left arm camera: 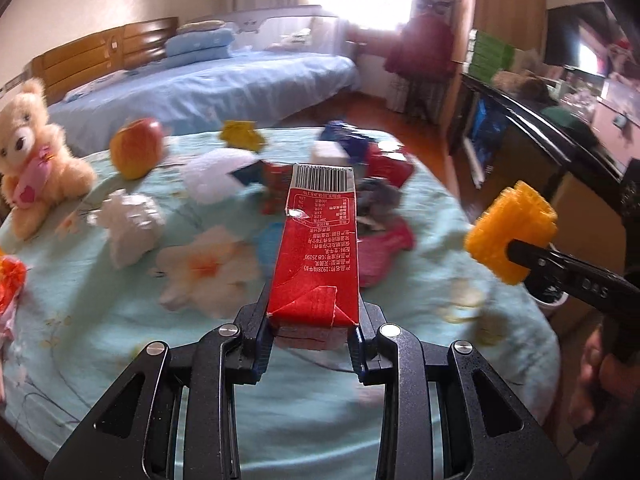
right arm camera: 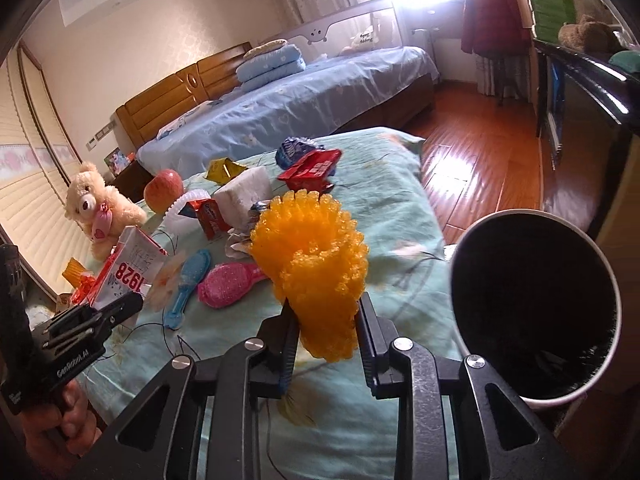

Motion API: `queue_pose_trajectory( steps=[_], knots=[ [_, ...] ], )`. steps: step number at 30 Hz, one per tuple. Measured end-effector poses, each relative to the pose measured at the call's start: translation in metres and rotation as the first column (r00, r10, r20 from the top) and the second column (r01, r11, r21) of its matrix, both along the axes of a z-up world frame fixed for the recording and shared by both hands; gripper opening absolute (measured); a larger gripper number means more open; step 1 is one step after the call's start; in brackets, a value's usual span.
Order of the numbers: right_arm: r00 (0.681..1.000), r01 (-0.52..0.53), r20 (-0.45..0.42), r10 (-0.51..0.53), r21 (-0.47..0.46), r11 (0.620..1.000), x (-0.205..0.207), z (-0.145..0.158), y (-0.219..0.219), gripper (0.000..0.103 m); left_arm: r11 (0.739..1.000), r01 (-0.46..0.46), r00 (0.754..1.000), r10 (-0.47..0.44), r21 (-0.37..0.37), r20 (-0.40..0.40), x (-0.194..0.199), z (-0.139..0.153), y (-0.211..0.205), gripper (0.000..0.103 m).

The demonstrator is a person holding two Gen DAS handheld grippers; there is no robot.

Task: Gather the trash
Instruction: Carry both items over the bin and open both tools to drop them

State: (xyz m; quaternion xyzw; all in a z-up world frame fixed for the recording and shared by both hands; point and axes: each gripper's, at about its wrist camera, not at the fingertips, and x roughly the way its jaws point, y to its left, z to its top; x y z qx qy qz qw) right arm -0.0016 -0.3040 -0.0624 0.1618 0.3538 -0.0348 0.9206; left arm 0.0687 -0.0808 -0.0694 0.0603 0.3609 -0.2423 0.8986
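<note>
Two pieces of trash are off the table, one in each gripper. The left gripper has its fingers clamped on the bottom end of a red milk carton, which sticks out forward over the round table and its pale green floral cloth. The right gripper pinches a rolled piece of orange foam fruit netting between its fingers, held above the table edge. Just right of it stands a white trash bin with a black liner, beside the table. Still lying on the cloth are a red snack wrapper, a blue wrapper, a yellow wrapper and crumpled tissue. Nearer sit a pink hairbrush and a blue hairbrush, side by side. An apple and a teddy bear are at the far left edge.
</note>
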Motion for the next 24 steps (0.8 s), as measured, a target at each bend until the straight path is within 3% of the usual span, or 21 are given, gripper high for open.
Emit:
queue_pose_trajectory(
  steps=[9,24],
  knots=[
    [0.996,0.090,-0.003,-0.090,0.001,0.996,-0.032,0.003,-0.037,0.027,0.988,0.152,0.988,-0.152,0.026,-0.011,-0.029,-0.003,-0.065,0.029],
    [0.966,0.255,-0.037,-0.255,0.009,0.967,-0.067,-0.005,-0.114,0.027,0.936,0.346,0.938,-0.343,0.066,-0.051,-0.049,-0.008,-0.167,0.029]
  ],
)
